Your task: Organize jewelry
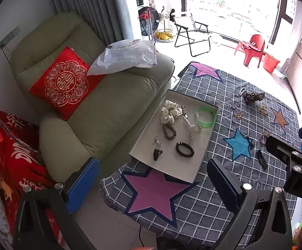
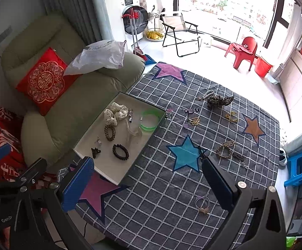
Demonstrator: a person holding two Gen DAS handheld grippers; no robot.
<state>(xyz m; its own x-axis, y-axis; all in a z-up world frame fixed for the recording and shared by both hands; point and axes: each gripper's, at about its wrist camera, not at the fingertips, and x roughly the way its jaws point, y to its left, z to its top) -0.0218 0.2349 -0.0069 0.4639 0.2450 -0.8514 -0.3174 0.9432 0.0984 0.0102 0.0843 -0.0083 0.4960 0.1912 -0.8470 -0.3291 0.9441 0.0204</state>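
Note:
A shallow white tray (image 1: 142, 141) (image 2: 101, 166) lies on the left of a checked table. It holds a dotted scrunchie (image 1: 169, 112) (image 2: 114, 112), a green bangle (image 1: 206, 116) (image 2: 150, 120), two brown coil ties (image 1: 184, 149) (image 2: 120, 151), a black claw clip (image 1: 156, 154) (image 2: 95, 152) and small pieces. Loose on the cloth lie a leopard scrunchie (image 1: 254, 97) (image 2: 219, 101), gold pieces (image 2: 226, 150), a black clip (image 1: 261, 159) and a purple hair tie (image 2: 202, 203). My left gripper (image 1: 153, 183) and right gripper (image 2: 149, 179) are open and empty above the table's near edge.
A green armchair (image 1: 109, 104) with a red cushion (image 1: 63, 83) and a plastic bag (image 1: 126, 56) stands left of the table. A red blanket (image 1: 9, 156) lies at the near left. A blue stool (image 2: 299, 166) stands right of the table. Chairs stand by the window.

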